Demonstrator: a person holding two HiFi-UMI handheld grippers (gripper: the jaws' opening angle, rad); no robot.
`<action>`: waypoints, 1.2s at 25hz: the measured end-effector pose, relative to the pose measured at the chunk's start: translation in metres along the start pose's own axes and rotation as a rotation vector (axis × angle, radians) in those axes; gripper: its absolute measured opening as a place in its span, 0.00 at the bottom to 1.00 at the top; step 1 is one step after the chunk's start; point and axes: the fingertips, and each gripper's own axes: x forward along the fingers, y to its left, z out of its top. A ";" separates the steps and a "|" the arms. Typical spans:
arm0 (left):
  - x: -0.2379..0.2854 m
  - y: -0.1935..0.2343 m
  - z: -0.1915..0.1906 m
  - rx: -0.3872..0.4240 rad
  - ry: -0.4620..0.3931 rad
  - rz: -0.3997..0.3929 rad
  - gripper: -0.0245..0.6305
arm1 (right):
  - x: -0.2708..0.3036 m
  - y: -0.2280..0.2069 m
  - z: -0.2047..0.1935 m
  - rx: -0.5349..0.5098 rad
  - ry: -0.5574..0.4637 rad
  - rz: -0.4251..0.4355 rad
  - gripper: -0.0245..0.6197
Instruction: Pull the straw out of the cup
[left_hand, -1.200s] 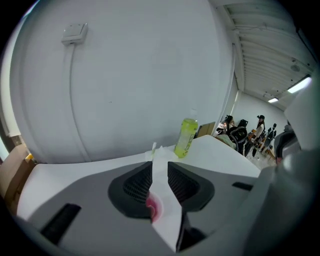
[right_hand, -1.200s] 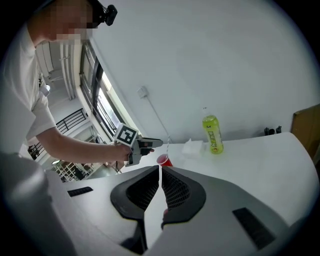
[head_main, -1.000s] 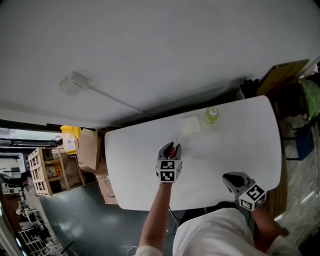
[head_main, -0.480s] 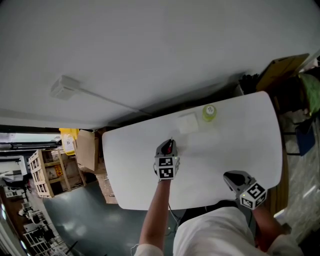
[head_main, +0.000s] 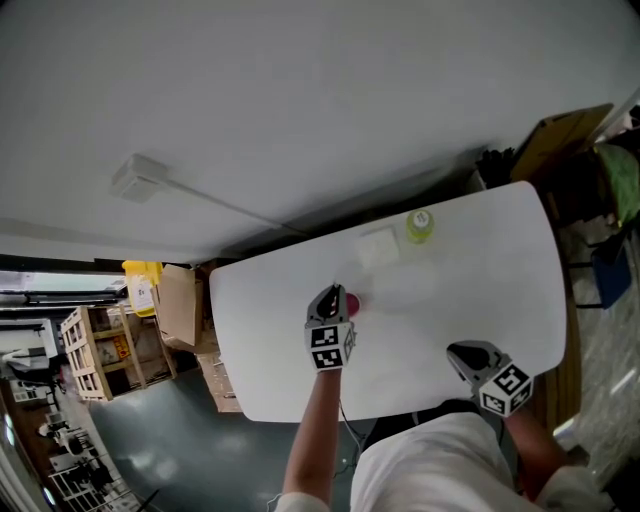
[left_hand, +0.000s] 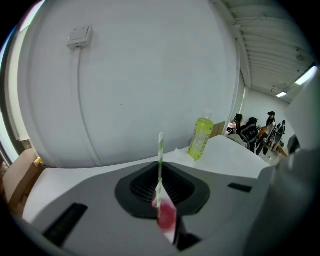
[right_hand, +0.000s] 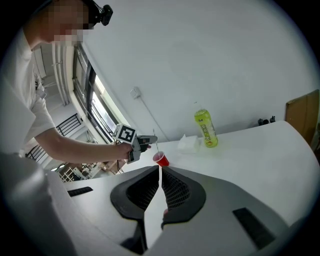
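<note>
**Left to right.** The left gripper (head_main: 333, 292) was over the 9 o'clock half of the white surface (head_main: 470, 290). Its fingers (left_hand: 95, 200) had just been closing and were pinched on the green-and-white striped straw (left_hand: 160, 155), which stood upright between them. The red cup (head_main: 351, 303) lay just at 3 o'clock of the fingertips and leaned in the right gripper view. Whether it rested on the surface or hung from the straw could not be told. A green bottle (head_main: 420, 226) stood well apart at 1 o'clock of the cup. The right gripper (head_main: 458, 352) was near the surface's 5 o'clock edge, its fingers (right_hand: 187, 192) drawn together to a thin slit and holding nothing.

**Progress, as judged.** The straw was grasped, but its lower end appeared to be still in the cup. The withdrawal itself remained, and the cup was unrestrained.
</note>
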 end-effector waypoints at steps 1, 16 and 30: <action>-0.005 0.000 0.002 -0.009 -0.010 -0.002 0.07 | 0.000 0.003 -0.001 -0.002 0.002 -0.003 0.10; -0.133 0.011 0.043 -0.050 -0.278 -0.103 0.07 | 0.007 0.103 -0.009 -0.081 -0.061 -0.049 0.10; -0.268 0.034 0.003 0.022 -0.308 -0.162 0.07 | -0.004 0.193 -0.034 -0.137 -0.181 -0.174 0.10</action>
